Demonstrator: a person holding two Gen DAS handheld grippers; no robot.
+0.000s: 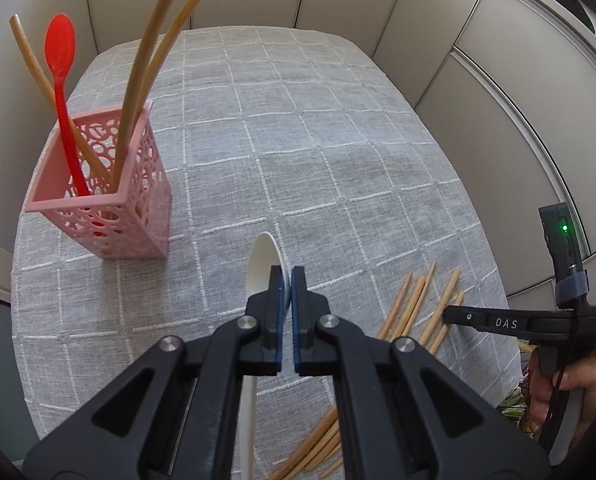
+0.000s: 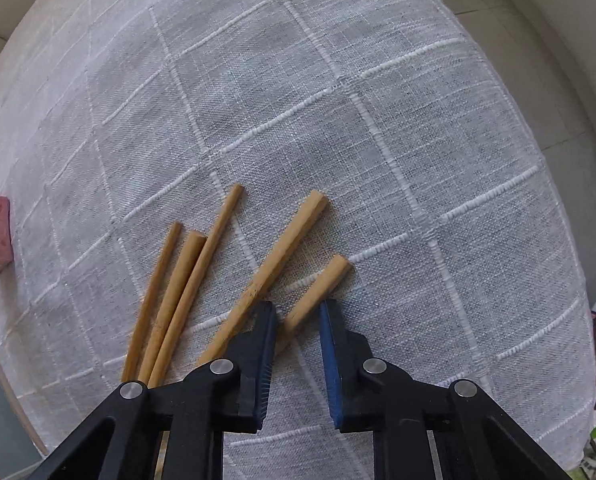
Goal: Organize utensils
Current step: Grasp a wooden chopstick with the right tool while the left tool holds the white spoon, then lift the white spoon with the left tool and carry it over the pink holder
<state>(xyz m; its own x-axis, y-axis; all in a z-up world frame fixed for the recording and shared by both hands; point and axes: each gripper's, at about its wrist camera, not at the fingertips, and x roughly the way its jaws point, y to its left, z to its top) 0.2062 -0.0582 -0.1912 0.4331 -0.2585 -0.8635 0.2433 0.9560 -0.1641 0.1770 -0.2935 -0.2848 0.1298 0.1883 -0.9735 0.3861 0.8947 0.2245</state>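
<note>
My left claw (image 1: 285,280) is clamped on a white spoon (image 1: 264,260), its bowl sticking up past the pads and its handle running back under the fingers. My right claw (image 2: 298,312) stands narrowly apart, straddling 1 wooden chopstick (image 2: 318,292) that lies on the cloth between the pads; I cannot tell if they press it. 4 more chopsticks (image 2: 194,276) lie beside it near the tablecloth's (image 2: 338,120) right edge. Toward the far left corner stands the pink holder (image 1: 110,200), with a red spoon (image 1: 60,60) and bamboo sticks (image 1: 154,60).
</note>
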